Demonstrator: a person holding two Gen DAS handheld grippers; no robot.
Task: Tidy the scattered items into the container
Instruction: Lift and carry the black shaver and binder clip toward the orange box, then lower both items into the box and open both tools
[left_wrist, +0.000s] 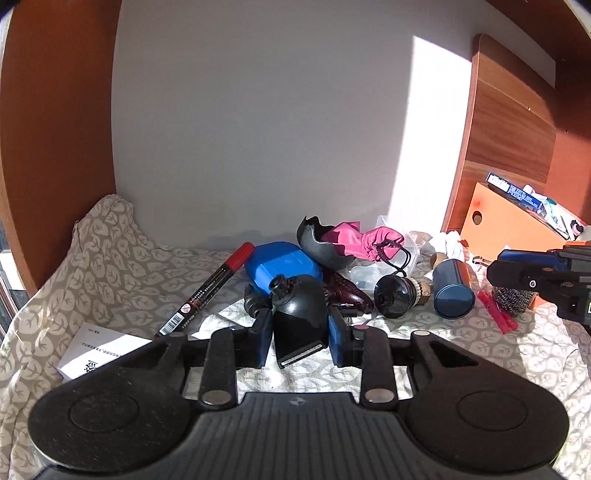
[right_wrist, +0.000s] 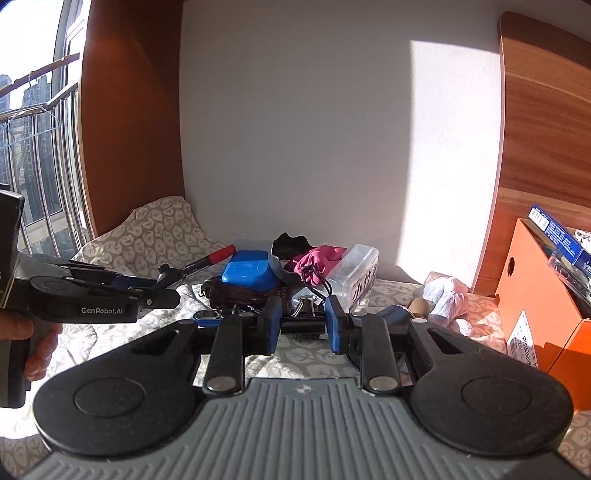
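Note:
My left gripper (left_wrist: 300, 325) is shut on a black shaver-like gadget (left_wrist: 297, 317) and holds it over the leaf-patterned cloth (left_wrist: 92, 266). My right gripper (right_wrist: 302, 323) is shut on a black binder clip (right_wrist: 303, 321) with silver handles, low over the cloth. The orange container (right_wrist: 532, 288) stands at the right and holds a blue box (right_wrist: 557, 236); it also shows in the left wrist view (left_wrist: 498, 229). The left gripper appears at the left of the right wrist view (right_wrist: 162, 291).
Scattered on the cloth: a red-capped marker (left_wrist: 210, 291), a blue case (left_wrist: 280, 266), a pink pouch (left_wrist: 369, 240), a black bowl-like shell (left_wrist: 321, 243), a blue cylinder (left_wrist: 452, 288), steel wool (left_wrist: 513, 299), a red clip (left_wrist: 496, 312), a clear plastic box (right_wrist: 354, 277), a white booklet (left_wrist: 96, 350).

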